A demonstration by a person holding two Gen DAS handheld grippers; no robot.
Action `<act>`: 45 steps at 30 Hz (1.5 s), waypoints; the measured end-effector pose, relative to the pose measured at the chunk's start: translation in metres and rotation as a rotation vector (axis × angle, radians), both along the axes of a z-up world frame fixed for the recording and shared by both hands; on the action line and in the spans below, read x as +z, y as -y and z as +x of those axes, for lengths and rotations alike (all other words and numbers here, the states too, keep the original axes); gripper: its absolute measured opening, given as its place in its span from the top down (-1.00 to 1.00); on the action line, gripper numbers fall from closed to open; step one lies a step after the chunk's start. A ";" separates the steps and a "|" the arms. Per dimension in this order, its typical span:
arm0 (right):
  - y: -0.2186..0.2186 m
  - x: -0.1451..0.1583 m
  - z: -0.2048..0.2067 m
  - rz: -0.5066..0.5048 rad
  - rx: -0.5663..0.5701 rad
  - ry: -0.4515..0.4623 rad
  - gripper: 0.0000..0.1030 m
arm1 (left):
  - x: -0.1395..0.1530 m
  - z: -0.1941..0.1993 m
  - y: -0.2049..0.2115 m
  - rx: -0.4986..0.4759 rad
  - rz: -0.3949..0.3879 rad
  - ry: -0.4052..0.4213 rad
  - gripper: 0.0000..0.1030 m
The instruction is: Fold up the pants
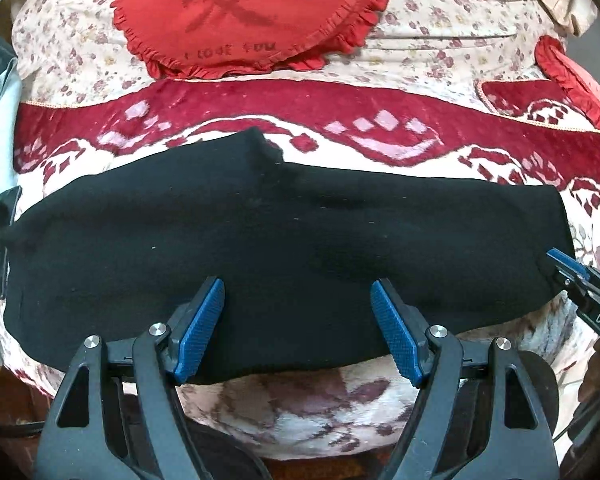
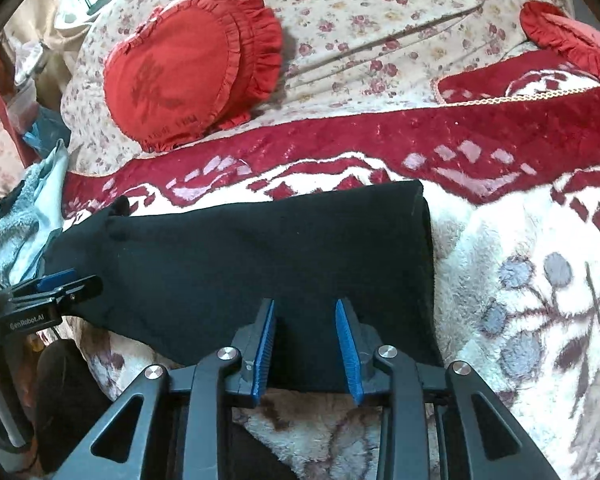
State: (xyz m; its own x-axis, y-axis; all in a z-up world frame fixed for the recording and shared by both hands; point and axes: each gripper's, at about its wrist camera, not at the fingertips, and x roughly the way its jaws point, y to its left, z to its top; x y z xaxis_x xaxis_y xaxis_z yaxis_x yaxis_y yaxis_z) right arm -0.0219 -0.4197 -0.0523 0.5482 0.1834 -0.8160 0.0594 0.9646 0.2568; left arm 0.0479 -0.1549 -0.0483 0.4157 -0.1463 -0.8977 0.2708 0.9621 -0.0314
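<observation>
Left wrist view: our black knit pants (image 1: 228,248) lie folded lengthwise across the red-and-white plush blanket (image 1: 340,128). Our left gripper (image 1: 298,286) stands spread wide above their near edge; our right gripper (image 2: 305,305) is parted too, pinching nothing. Beyond rests a red frilled round cushion (image 1: 252,12).
</observation>
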 end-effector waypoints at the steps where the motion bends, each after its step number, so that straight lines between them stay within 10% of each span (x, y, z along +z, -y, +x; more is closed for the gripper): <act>1: 0.000 0.001 -0.003 0.001 0.001 0.004 0.43 | 0.001 -0.001 0.002 -0.005 0.000 0.004 -0.48; 18: 0.057 -0.005 -0.061 0.168 -0.125 0.078 0.18 | 0.018 0.016 0.090 -0.175 -0.140 -0.070 -0.48; 34: 0.063 -0.025 -0.058 0.369 -0.168 0.165 0.08 | -0.009 0.028 0.247 -0.470 -0.012 -0.089 -0.48; 45: 0.060 -0.028 -0.048 0.366 -0.179 0.225 0.10 | -0.025 0.019 0.271 -0.567 0.030 -0.030 -0.25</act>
State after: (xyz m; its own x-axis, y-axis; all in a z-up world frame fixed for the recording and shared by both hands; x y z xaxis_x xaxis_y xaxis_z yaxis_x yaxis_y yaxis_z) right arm -0.0704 -0.4793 -0.0799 0.7536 0.3234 -0.5723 0.1207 0.7878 0.6040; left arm 0.0674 -0.4261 -0.0735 0.2541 -0.3138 -0.9149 0.7446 0.6671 -0.0220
